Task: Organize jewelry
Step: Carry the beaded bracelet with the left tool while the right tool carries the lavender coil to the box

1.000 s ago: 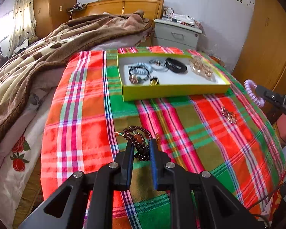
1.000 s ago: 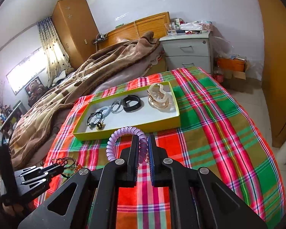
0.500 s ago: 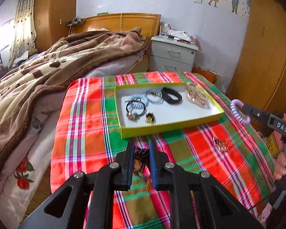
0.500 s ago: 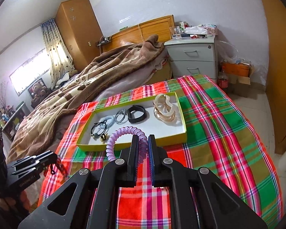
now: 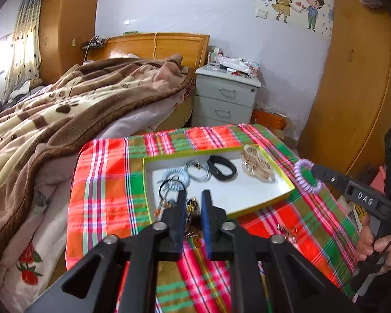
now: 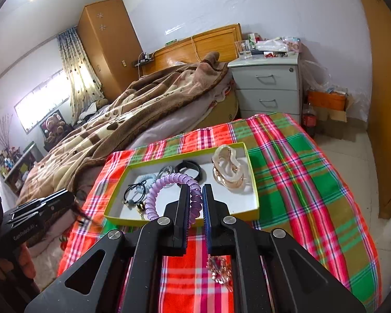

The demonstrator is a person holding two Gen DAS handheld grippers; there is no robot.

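A person's 2 handheld grippers carry jewelry toward a yellow-rimmed tray (image 6: 255, 210) on a plaid-covered counter (image 6: 299, 182). The right gripper (image 6: 195, 195) is clamped on a lilac spiral hair tie (image 6: 166, 182), most of whose loop hangs free to the left of the jaws, above the tray's near wall in the right wrist view.

The left gripper (image 5: 193, 203) has just been closing its jaws, and a dark beaded bracelet (image 5: 193, 224) hangs between them, its strands partly hidden behind the fingers; whether the pads pinch it firmly cannot be told.

The tray already holds a black band (image 6: 189, 168), a pale blue coil tie (image 6: 147, 177), a black elastic with a charm (image 6: 134, 193) and a gold chain piece with a cream clip (image 6: 230, 168). 2 small gold items lie loose on the cloth: one beneath the right gripper (image 6: 219, 271), the other to the right of the left gripper (image 5: 286, 232).

The risks, as judged: the dangling bracelet could slip from a shallow grip or snag the tray's near rim on the way over; the springy hair tie could bounce out on release; both grippers converging on 1 tray could collide; and the loose gold pieces could be dragged off by the cloth or overlooked.
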